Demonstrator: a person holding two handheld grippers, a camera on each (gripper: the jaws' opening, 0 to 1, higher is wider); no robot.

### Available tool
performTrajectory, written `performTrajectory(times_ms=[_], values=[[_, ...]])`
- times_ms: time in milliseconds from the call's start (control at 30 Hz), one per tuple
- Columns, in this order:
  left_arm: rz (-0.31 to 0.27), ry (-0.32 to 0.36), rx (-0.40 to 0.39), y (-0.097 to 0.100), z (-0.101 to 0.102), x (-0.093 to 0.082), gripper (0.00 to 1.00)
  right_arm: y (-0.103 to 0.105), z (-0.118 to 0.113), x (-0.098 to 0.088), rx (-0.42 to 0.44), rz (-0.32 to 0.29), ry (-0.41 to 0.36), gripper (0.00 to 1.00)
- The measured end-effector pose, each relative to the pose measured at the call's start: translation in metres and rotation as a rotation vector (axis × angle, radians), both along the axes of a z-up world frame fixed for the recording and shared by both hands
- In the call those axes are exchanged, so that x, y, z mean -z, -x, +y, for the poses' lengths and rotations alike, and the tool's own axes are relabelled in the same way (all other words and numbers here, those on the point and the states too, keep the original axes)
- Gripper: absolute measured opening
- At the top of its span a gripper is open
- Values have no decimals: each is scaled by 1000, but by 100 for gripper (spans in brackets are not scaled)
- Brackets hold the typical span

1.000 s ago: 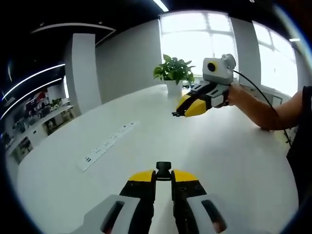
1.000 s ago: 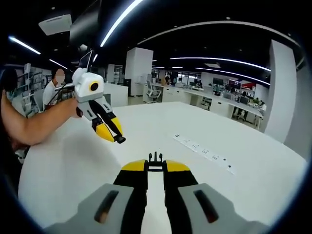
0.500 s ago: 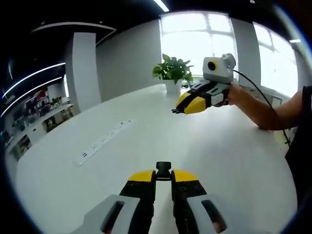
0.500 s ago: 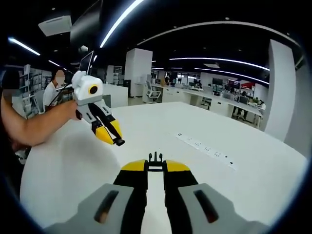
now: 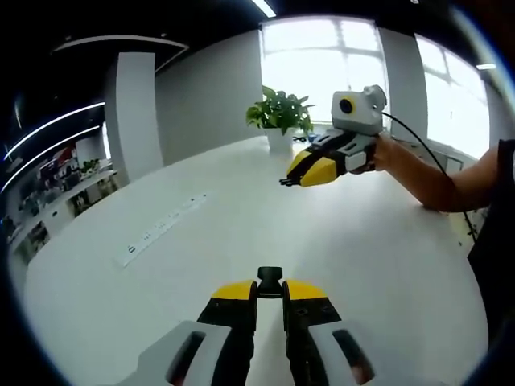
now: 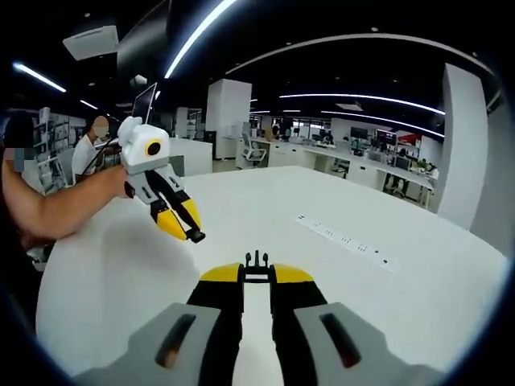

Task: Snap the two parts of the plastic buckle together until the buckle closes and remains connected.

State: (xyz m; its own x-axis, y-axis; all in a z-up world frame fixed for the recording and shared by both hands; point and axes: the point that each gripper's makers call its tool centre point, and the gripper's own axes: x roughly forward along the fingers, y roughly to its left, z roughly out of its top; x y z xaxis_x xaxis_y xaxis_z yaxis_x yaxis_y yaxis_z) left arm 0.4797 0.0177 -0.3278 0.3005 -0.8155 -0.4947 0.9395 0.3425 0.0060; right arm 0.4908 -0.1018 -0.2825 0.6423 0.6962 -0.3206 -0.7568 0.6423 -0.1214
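From my station, the white table [image 5: 241, 233] offers broad open surface ahead of both grippers. In the left gripper view, a power strip [image 5: 161, 231] lies flat well off to the left, and a potted plant [image 5: 279, 117] stands at the far edge; the right gripper [image 5: 283, 182] hangs in the air above the table, apart from the plant. In the right gripper view, the left gripper [image 6: 195, 236] is raised at left, the strip at right, with bare tabletop between.
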Motion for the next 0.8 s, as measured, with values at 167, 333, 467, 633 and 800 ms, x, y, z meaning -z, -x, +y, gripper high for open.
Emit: performTrajectory(times_ms=[167,333,467,633,800], values=[[3,-5,3,7,0,3,10,5,3,2,-6,2,1,10],[4,-8,4,12,0,5,10,9,4,5,-8,5,1,10],[6,-6,6,15,0,4,10,14,5,6,-10,7,1,10],[8,-4,12,20,-1,4,10,18,5,7,-11,9,-1,10],[8,-2,16,24,-1,5,10,23,5,10,-12,12,4,10]])
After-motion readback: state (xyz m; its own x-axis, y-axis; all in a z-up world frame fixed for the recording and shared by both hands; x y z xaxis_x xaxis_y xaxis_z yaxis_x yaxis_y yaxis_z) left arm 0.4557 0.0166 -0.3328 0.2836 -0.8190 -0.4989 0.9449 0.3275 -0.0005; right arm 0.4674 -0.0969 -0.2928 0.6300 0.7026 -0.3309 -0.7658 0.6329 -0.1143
